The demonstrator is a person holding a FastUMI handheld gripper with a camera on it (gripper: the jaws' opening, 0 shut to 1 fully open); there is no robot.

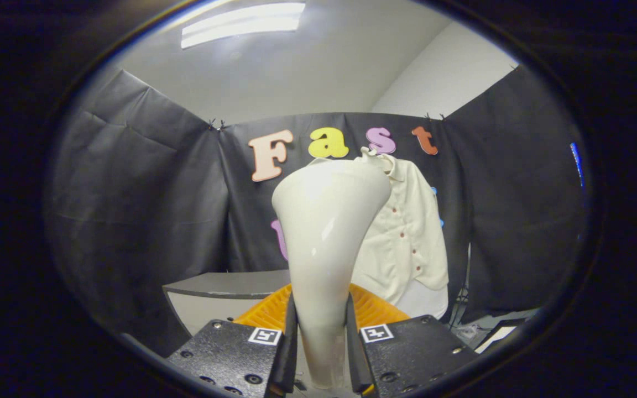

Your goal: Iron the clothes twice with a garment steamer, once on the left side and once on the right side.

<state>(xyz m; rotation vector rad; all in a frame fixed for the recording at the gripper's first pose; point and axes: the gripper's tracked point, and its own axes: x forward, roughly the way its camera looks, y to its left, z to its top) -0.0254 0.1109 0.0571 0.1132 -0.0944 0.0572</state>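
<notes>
Your gripper is clamped on the garment steamer: both fingers press the narrow lower part of its white handle from either side, no gap visible. The steamer stands upright between the fingers and flares out wide at the top, so its head blocks your line of sight to a good part of what's beyond. The cream shirt hangs beyond the steamer against the booth's black cloth wall, slightly off to the right of the steamer head; you can see its collar, a row of dark buttons down the front and one sleeve hanging down. The shirt's other side is hidden behind the steamer head. Steamer and shirt look apart, not touching, though exact separation can't be judged from this angle. An orange ribbed thing sits just ahead of your fingers, behind the handle. A grey table edge lies beyond it, under the shirt.
</notes>
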